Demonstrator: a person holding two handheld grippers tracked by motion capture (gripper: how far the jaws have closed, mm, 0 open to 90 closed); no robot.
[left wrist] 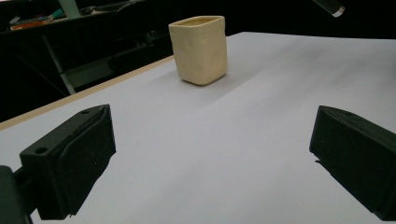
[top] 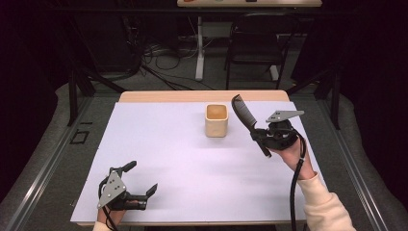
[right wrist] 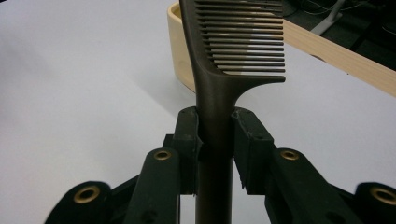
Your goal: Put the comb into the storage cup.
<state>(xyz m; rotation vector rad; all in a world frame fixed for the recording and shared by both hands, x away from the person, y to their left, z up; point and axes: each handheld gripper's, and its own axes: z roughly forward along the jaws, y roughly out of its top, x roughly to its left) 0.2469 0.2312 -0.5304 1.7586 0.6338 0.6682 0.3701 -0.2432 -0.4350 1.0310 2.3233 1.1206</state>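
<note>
Table, cup, comb, two grippers.
White table point(top: 192, 173) fills mid-frame; cream cup point(top: 216, 120) stands upper centre. Right gripper point(top: 262, 136), right of centre, pinches a black comb point(top: 244, 115) by its handle, held raised just right of the cup. Left gripper point(top: 142, 179), lower left, jaws spread wide, nothing between them.

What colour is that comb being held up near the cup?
The comb is dark brown, nearly black. The right gripper view shows it best, clamped in the right gripper.
</note>
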